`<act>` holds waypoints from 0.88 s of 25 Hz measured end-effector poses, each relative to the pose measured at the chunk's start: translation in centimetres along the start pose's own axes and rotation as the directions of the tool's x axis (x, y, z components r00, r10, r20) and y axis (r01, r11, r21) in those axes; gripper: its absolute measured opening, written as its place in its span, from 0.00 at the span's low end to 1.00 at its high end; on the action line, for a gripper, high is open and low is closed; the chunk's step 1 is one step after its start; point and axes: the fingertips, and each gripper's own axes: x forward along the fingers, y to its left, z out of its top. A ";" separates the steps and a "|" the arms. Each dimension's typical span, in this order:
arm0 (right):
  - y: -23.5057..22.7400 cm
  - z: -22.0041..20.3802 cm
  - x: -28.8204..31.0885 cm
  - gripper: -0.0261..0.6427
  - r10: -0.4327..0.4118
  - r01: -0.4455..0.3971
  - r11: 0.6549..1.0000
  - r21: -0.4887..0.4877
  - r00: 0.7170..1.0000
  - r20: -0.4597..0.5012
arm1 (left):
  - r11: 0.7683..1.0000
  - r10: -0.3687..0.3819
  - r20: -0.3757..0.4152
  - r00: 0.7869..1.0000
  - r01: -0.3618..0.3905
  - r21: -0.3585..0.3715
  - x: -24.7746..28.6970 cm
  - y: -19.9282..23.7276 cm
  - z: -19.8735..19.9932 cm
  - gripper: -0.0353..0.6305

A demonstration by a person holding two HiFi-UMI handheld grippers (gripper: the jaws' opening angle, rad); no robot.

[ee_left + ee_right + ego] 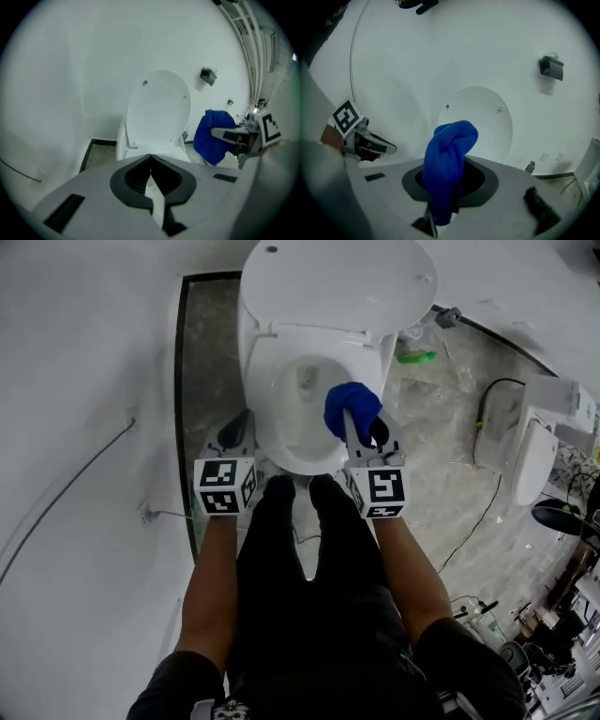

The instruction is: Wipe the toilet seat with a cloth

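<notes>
A white toilet stands below me with its lid (337, 282) raised against the wall and the seat rim (265, 399) around the open bowl. My right gripper (364, 432) is shut on a bunched blue cloth (351, 409), held in the air over the bowl's right front edge. In the right gripper view the cloth (450, 159) rises out of the jaws in front of the lid (476, 124). My left gripper (236, 430) hovers at the seat's left front, shut with nothing in it; its jaws (150, 161) meet tip to tip. The left gripper view also shows the cloth (213, 136).
A white wall runs along the left, with a dark floor strip (202, 381) beside the toilet. On the marbled floor at right lie a green object (415, 357), cables and a white appliance (534, 460). A dark fitting (551, 68) hangs on the wall. The person's black-clad legs (309, 559) stand before the bowl.
</notes>
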 end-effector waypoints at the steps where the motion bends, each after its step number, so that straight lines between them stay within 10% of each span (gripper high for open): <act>1: -0.4 0.7 -1.6 0.15 -0.012 0.012 1.000 0.013 1.000 0.004 | 1.000 -0.021 0.016 1.000 0.021 -0.006 -0.7 -1.2 1.2 0.07; 22: -3.7 12.7 -15.3 0.15 -0.079 0.081 0.997 -0.015 0.993 0.089 | 0.967 -0.137 0.157 0.978 0.098 0.234 -12.1 -16.3 15.4 0.07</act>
